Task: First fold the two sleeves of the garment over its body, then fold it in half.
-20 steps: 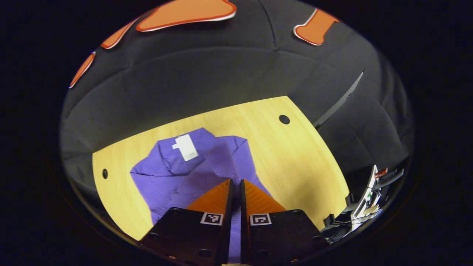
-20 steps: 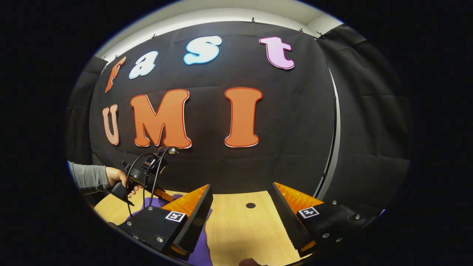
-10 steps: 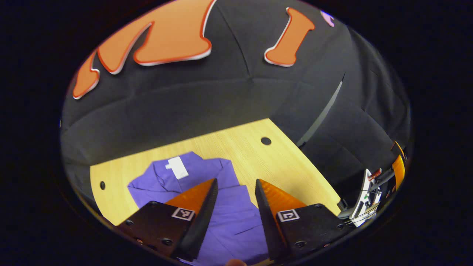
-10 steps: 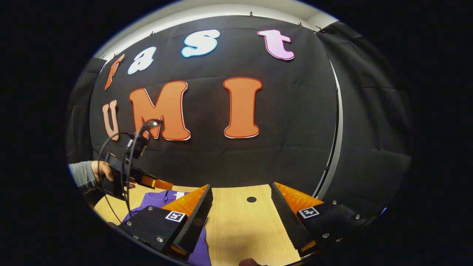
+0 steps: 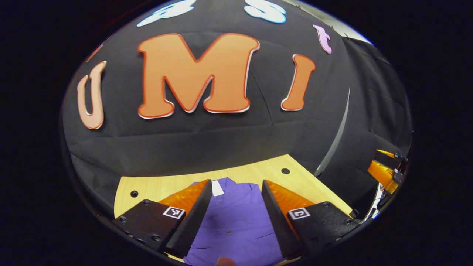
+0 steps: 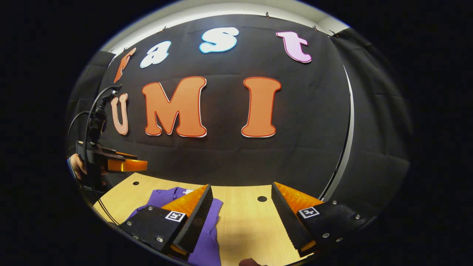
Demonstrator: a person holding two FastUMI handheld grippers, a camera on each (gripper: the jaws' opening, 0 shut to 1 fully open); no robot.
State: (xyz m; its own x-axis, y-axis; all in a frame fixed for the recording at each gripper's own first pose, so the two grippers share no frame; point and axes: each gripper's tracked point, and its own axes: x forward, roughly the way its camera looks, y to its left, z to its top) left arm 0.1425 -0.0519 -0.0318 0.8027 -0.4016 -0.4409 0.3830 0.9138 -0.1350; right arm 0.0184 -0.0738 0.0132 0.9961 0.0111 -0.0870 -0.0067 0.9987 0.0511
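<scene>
Your garment (image 5: 236, 221) lies on the table (image 5: 155, 186), near its left edge; your grippers hang above it, apart.

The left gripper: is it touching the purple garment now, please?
Apart. In the right gripper view the left gripper hangs in the air above the garment, fingers open.

garment (image 5: 236, 221): near end cut off at the bottom edge in left gripper view, flanks hidden behind left gripper (image 5: 236, 192) fingers. White tag (image 5: 217, 187) half covered, too small to read. In right gripper view the right gripper (image 6: 242, 195) finger blocks much of the cloth, folds can't be told. Hand (image 6: 75, 166) behind the far gripper mostly hidden (sliver at the edge). Table (image 6: 244, 225) front edge cut off
</scene>
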